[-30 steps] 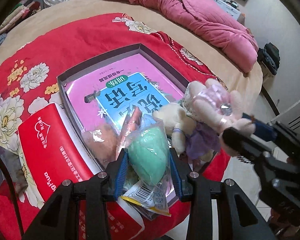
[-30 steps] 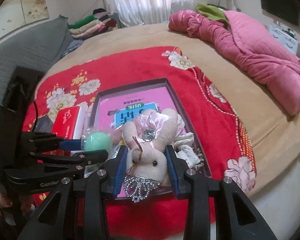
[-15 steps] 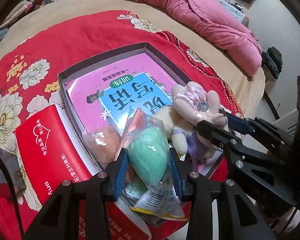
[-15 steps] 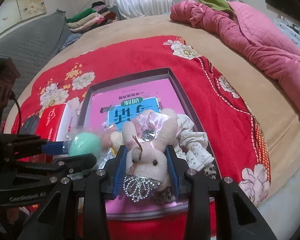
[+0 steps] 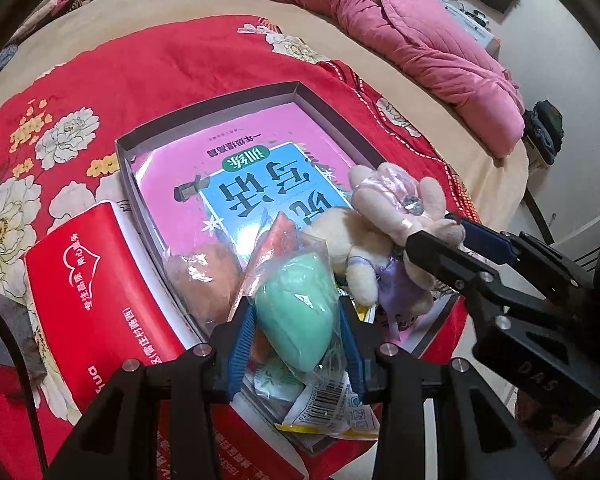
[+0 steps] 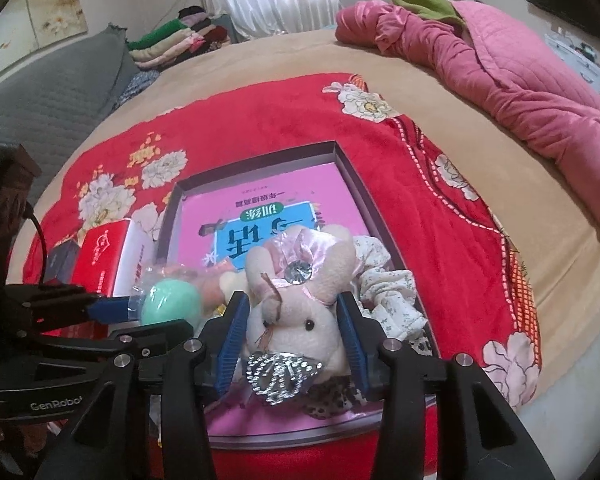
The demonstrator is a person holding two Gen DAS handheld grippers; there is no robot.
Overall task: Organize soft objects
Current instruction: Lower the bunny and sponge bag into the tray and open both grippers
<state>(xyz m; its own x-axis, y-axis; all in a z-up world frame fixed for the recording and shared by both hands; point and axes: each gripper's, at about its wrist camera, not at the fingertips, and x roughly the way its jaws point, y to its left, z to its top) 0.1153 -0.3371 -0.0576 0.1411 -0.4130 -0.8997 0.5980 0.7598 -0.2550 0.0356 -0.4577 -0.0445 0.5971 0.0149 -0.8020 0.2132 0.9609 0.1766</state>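
Bunny (image 6: 296, 312) upright, facing right tool (image 6: 294, 338)

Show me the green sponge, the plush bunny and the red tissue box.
green sponge (image 5: 300, 312), left wrist view, its bagged body.
plush bunny (image 6: 296, 320), right wrist view, its face.
red tissue box (image 5: 96, 300), left wrist view, its top.

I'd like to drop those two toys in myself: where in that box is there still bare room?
The far half of the box is free: bare pink book cover between the far wall and the plush rabbit. The near end is crowded: bagged green sponge, orange sponge, floral scrunchie.
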